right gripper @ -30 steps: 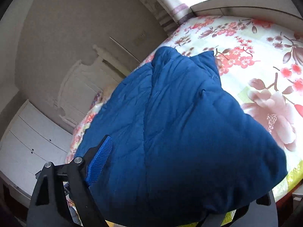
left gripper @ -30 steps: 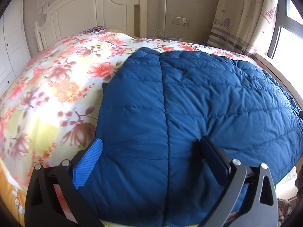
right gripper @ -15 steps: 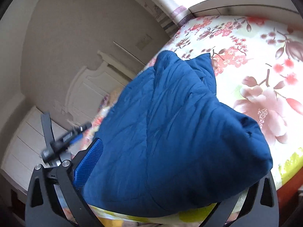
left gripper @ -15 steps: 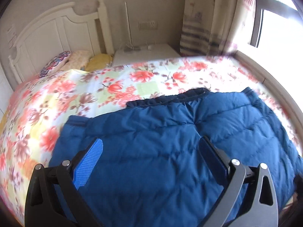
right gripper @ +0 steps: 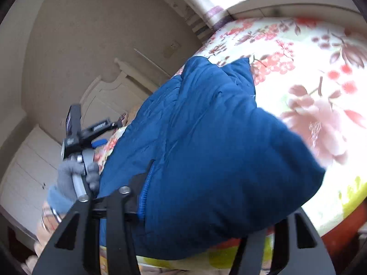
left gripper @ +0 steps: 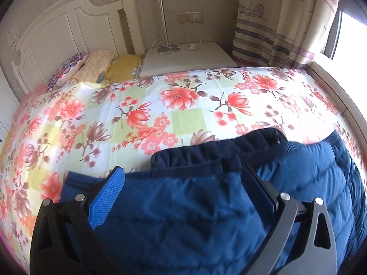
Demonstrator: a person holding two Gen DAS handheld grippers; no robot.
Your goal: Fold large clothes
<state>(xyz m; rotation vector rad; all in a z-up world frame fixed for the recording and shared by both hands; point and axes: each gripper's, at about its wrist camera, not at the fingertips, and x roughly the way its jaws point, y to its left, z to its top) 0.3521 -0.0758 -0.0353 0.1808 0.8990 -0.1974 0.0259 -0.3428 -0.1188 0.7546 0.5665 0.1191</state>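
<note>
A blue quilted jacket (left gripper: 183, 217) lies on the flowered bed sheet (left gripper: 160, 105), its dark ribbed edge (left gripper: 206, 153) towards the headboard. My left gripper (left gripper: 183, 183) hovers open over that edge, with fabric below it but nothing pinched. In the right wrist view a puffy folded corner of the jacket (right gripper: 229, 149) bulges between my right gripper's (right gripper: 201, 217) closing jaws. The blue pad of one of its fingers (right gripper: 143, 197) presses into the fabric, and the other finger is hidden under it. A grey-gloved hand (right gripper: 68, 174) holds the left gripper (right gripper: 110, 133) beyond the jacket.
A white headboard (left gripper: 68, 29) and three pillows (left gripper: 96, 66) lie at the bed's far end. Beside them is a white bedside table (left gripper: 188, 57) with a lamp base and cable. A striped curtain (left gripper: 275, 23) and window are on the right. A white wardrobe (right gripper: 27, 171) stands left.
The left gripper travelled over the jacket to its ribbed edge, so more bare sheet shows. The right gripper's jaws narrowed onto the jacket corner. The gloved hand with the left gripper came into the right view.
</note>
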